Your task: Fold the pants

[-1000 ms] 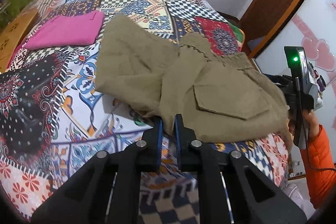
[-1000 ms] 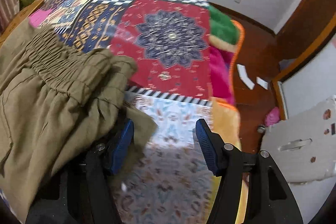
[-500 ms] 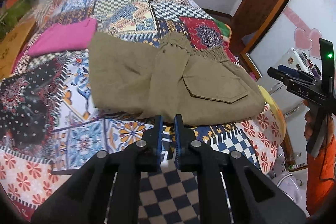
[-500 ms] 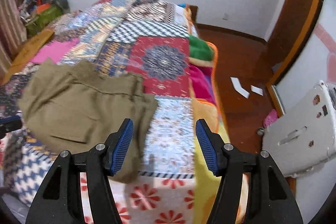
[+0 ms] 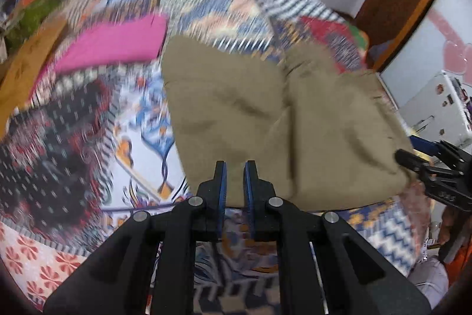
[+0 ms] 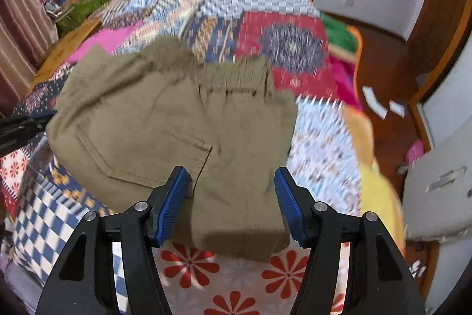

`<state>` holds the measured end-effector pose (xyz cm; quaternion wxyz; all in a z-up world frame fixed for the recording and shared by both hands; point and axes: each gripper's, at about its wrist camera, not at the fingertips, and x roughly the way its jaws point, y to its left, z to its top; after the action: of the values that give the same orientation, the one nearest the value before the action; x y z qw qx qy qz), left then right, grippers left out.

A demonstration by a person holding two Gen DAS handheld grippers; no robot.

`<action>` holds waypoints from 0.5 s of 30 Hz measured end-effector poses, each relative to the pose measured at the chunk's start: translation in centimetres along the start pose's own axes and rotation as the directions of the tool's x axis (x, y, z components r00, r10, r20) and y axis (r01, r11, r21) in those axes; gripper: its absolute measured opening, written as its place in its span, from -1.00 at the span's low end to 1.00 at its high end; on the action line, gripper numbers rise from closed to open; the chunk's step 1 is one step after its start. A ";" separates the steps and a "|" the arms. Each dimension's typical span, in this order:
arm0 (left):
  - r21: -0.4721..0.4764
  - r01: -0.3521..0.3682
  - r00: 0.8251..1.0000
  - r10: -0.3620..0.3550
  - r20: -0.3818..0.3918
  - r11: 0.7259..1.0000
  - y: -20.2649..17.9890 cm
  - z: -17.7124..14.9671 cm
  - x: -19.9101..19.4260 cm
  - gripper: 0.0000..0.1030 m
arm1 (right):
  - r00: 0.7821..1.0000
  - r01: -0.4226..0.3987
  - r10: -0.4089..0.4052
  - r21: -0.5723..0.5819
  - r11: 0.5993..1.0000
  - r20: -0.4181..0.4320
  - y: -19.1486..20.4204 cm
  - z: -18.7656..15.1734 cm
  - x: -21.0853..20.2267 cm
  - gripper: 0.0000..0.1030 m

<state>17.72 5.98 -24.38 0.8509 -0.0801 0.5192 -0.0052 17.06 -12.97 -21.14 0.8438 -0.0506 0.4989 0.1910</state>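
Here the folded olive-khaki cotton pants point(image 5: 283, 120) lie on the patchwork quilted bedspread point(image 5: 88, 120) near its front edge, their longer side running across the bed from left to right and the elastic waistband point(image 6: 236, 76) on the far side. Going from the left, the left gripper point(image 5: 235, 176) hangs over the pants' near left corner, its blue-padded jaws drawn almost together with nothing visibly pinched between them. Further right, the right gripper point(image 6: 231, 197) hovers above the near right part by the back pocket point(image 6: 141, 149), jaws apart and empty, the cloth below them rather than between the pads. Both grippers point at the pants' near edge from the front of the bed, so neither looks clearly nearer. Counted: one pair of pants, two grippers, one folded bright pink garment point(image 5: 115, 43) lying well apart at the far left.
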 end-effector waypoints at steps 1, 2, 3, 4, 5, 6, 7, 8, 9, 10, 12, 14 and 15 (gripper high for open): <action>-0.009 0.010 1.000 -0.010 0.003 1.000 0.3 -0.3 0.1 -0.78 | 1.000 -0.019 0.019 0.013 1.000 -0.010 -0.2 -0.2 0.2 0.11; -0.013 0.013 1.000 -0.013 0.011 1.000 0.7 -0.4 0.0 -0.78 | 0.999 -0.032 0.033 0.024 0.999 -0.019 -0.4 -0.2 0.3 0.11; -0.007 0.007 1.000 -0.007 0.013 1.000 0.8 -0.5 -0.3 -0.78 | 0.999 -0.044 0.045 0.035 0.998 -0.024 -0.7 0.0 0.2 0.11; 0.002 0.000 1.000 0.000 0.014 1.000 0.8 -0.5 -0.6 -0.78 | 0.998 -0.047 0.048 0.039 0.998 -0.026 -0.8 0.1 0.0 0.11; 0.006 -0.004 1.000 0.004 0.019 1.000 1.0 -0.3 -1.0 -0.78 | 0.999 -0.046 0.047 0.040 0.998 -0.027 -1.0 0.5 -0.3 0.11; 0.009 0.003 1.000 -0.003 0.027 1.000 1.0 0.0 -1.5 -0.78 | 0.999 -0.039 0.040 0.040 0.998 -0.018 -1.2 0.9 -0.8 0.11; 0.013 0.008 0.999 -0.009 0.037 1.000 1.1 0.3 -1.9 -0.78 | 0.999 -0.032 0.033 0.040 0.999 -0.007 -1.4 1.1 -1.3 0.11; 0.020 0.007 0.999 -0.008 0.054 1.000 1.2 0.8 -2.4 -0.76 | 1.000 -0.023 0.022 0.040 0.999 0.010 -1.6 1.5 -1.8 0.11; 0.027 0.003 0.998 -0.005 0.067 1.000 1.2 1.4 -2.6 -0.74 | 0.999 -0.015 0.014 0.043 0.999 0.028 -1.9 2.0 -2.3 0.11; 0.035 0.000 0.997 -0.003 0.080 0.999 1.3 2.1 -2.7 -0.69 | 0.999 -0.008 0.006 0.048 0.999 0.046 -2.2 2.6 -2.6 0.12; 0.041 -0.005 0.995 0.001 0.100 0.999 1.5 3.5 -2.6 -0.47 | 0.997 0.010 -0.014 0.062 0.998 0.077 -2.7 3.8 -2.9 0.12; 0.037 0.010 0.994 -0.014 0.105 0.999 1.5 5.3 -1.9 -0.34 | 0.995 0.027 -0.034 0.075 0.997 0.092 -3.1 5.0 -2.4 0.12; 0.043 0.022 0.994 -0.026 0.107 0.999 1.5 6.0 -1.5 -0.23 | 0.994 0.032 -0.039 0.080 0.996 0.097 -3.2 5.7 -2.0 0.12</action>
<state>22.23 8.40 -20.61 0.8790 -0.0689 0.4713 -0.0219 22.07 -14.89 -16.89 0.8720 -0.0169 0.4628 0.1585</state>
